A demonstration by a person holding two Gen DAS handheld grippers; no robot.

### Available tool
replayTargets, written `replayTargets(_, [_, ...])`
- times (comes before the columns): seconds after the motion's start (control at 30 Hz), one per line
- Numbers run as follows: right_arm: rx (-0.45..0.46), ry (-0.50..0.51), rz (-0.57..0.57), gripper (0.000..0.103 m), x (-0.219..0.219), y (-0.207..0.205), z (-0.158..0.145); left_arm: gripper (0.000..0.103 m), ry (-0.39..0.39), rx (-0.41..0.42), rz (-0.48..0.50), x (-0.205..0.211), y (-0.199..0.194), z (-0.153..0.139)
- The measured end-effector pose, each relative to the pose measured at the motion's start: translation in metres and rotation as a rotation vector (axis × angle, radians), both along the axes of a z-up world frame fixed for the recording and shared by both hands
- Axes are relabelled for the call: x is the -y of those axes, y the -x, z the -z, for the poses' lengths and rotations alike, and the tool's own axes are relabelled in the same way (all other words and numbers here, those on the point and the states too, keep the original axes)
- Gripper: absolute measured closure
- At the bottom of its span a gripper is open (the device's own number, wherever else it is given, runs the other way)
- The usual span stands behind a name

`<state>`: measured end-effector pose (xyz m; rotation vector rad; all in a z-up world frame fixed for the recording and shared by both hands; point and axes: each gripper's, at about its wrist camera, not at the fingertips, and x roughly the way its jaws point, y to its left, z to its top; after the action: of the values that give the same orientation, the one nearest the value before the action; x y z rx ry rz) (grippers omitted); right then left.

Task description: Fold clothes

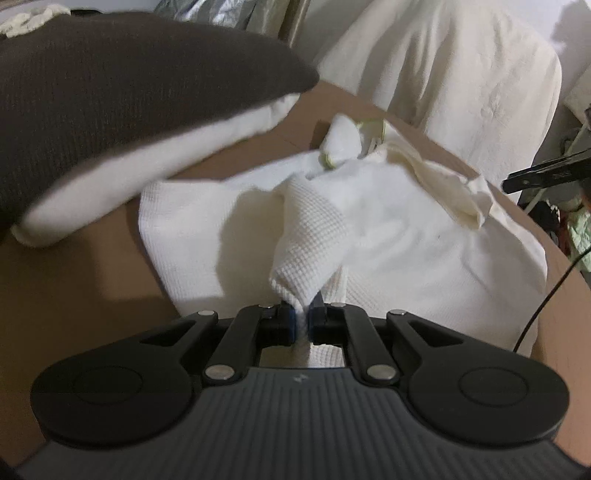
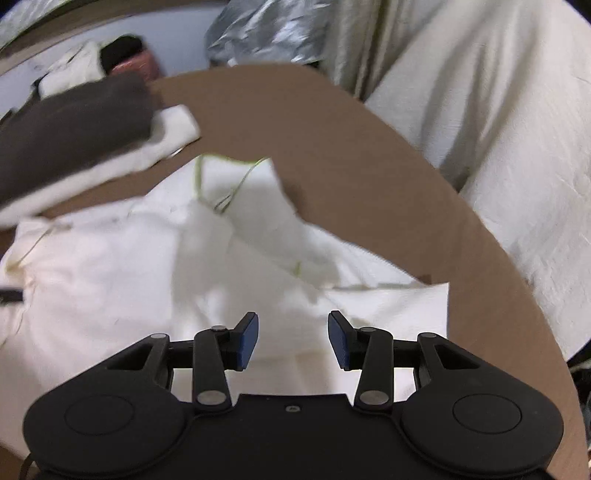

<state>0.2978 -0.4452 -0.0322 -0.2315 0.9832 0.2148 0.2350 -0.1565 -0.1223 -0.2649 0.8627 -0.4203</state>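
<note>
A white waffle-knit garment point(image 1: 388, 236) with thin yellow-green trim lies crumpled on the brown table point(image 1: 74, 295). My left gripper point(image 1: 303, 321) is shut on a pinched fold of this garment and lifts it into a peak. In the right wrist view the same garment point(image 2: 110, 280) spreads across the table point(image 2: 369, 177). My right gripper point(image 2: 293, 338) is open and empty, just above the garment's near part. The tip of the right gripper shows at the right edge of the left wrist view point(image 1: 546, 173).
A folded stack, dark brown knit over white cloth point(image 1: 129, 110), sits at the table's left point(image 2: 74, 136). A cream sheet-covered object point(image 1: 461, 74) stands behind the table point(image 2: 498, 129). Silver foil material point(image 2: 266, 29) is at the back. A black cable point(image 1: 546, 295) hangs at the right.
</note>
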Motion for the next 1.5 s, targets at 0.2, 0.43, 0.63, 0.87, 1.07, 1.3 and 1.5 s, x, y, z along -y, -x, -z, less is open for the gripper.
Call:
replayTargets(0.2, [0.080,0.183,-0.240,0.050,-0.047,0.042,0.038,0.094,-0.004,-0.045,-0.012,-0.012,-0.004,0.007])
replayTargets(0.43, [0.140,0.251,-0.237,0.048,-0.055,0.015,0.069,0.094,-0.010,-0.013,-0.006,-0.012,-0.001,0.006])
replayTargets(0.63, [0.141,0.099,-0.148,0.085,-0.039,-0.013,0.072,0.090,-0.033,0.047,0.032,-0.005,-0.001,0.009])
replayTargets(0.87, [0.335,-0.075,0.148,0.103,0.011,-0.001,0.032,0.097,-0.036,0.135,0.112,0.004,0.004,0.002])
replayTargets(1.07, [0.297,0.013,0.116,0.092,0.021,0.029,0.022,0.096,-0.107,0.159,0.035,-0.001,0.001,-0.007])
replayTargets(1.3, [0.196,0.265,-0.152,0.044,-0.020,0.050,0.054,0.087,-0.199,0.086,-0.127,-0.010,0.003,-0.005])
replayTargets(1.5, [0.237,0.489,-0.238,0.025,-0.032,0.035,0.084,0.087,-0.083,0.178,-0.146,-0.028,0.006,-0.017])
